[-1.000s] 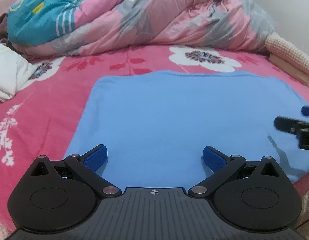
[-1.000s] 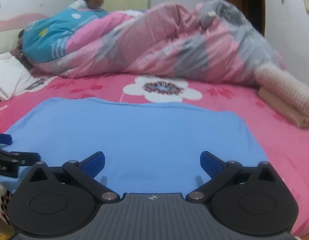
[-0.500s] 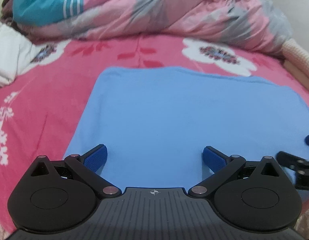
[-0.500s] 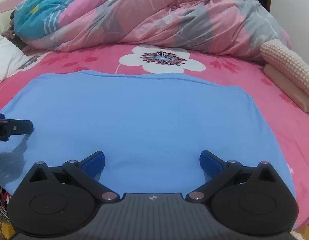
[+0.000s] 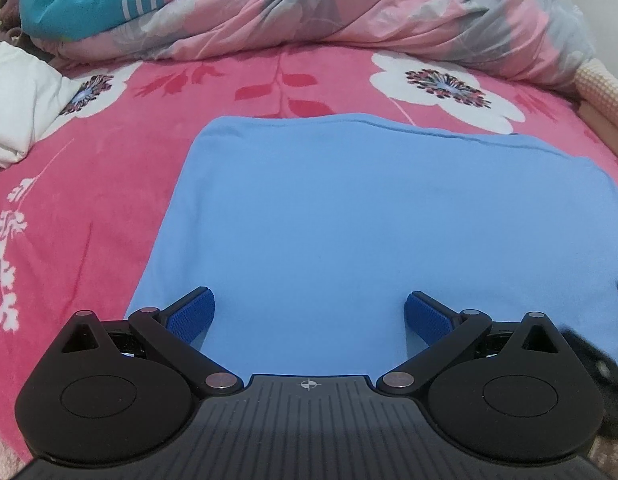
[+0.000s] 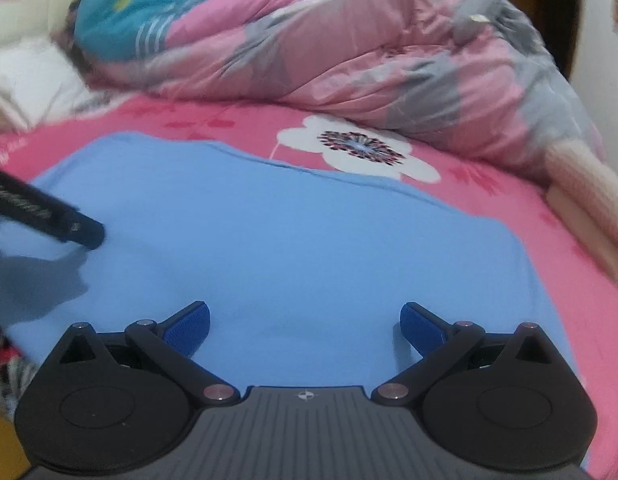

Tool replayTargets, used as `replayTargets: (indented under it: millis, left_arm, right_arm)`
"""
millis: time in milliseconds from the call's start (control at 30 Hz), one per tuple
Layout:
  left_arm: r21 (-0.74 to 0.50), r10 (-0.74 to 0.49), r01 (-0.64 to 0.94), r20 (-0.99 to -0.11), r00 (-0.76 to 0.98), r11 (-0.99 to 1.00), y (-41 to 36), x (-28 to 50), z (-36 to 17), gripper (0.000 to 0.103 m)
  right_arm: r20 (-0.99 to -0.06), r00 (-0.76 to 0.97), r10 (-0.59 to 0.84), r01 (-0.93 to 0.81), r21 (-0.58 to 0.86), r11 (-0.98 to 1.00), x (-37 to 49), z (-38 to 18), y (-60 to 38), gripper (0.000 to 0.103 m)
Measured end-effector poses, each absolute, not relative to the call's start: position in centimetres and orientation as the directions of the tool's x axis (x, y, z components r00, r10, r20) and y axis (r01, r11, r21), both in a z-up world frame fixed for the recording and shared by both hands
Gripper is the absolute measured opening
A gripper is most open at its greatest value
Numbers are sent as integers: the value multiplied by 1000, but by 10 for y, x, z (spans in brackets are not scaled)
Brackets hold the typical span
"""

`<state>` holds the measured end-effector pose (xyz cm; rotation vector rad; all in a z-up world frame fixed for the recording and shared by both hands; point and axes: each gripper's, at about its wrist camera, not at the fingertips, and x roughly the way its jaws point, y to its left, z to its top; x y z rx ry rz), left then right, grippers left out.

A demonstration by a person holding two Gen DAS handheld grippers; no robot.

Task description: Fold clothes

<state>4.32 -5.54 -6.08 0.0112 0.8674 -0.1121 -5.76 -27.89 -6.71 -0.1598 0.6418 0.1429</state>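
both tools, left (image 5: 308, 316) and right (image 6: 305, 320), wide open, empty | blue cloth (image 5: 369, 216) flat mid-frame on bed (image 5: 89, 208) | duvet (image 5: 349, 12) heaped along top | white pillow (image 5: 17, 120) upper left

A bed (image 5: 109, 184) with a pink flowered sheet carries a flat blue garment (image 5: 349, 216) near its front edge, a rumpled pink-grey duvet (image 5: 349, 12) behind, a white pillow (image 5: 17, 108) at left, and perhaps a knitted roll (image 6: 589, 184) at right.

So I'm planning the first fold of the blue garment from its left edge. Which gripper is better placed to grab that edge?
Left. The left gripper is open over the blue garment, whose left edge lies just beside its left finger. The right gripper sits over the garment's right half.
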Motion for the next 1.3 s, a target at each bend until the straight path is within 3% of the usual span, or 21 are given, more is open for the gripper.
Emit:
replayTargets:
  millis: [167, 467, 633, 833, 1300]
  left_arm:
    - [-28, -90, 107, -760, 644, 994, -56, 43, -62, 103]
    - [-23, -87, 108, -761, 643, 994, -57, 43, -62, 103]
    - [-35, -95, 105, -756, 648, 994, -55, 41, -59, 103]
    - [-23, -85, 99, -717, 692, 995, -57, 41, -45, 103]
    - [49, -17, 80, -746, 666, 996, -85, 69, -65, 103]
  right_arm:
    - [-652, 749, 117, -208, -64, 976, -92, -60, -298, 103]
    - [-599, 797, 81, -105, -5, 994, -54, -42, -319, 103]
    - [-594, 804, 33, -76, -47, 996, -32, -65, -318, 103]
    - [-570, 821, 43, -70, -25, 997, -37, -76, -322, 103]
    - [-541, 839, 47, -71, -23, 997, -41, -81, -322, 103]
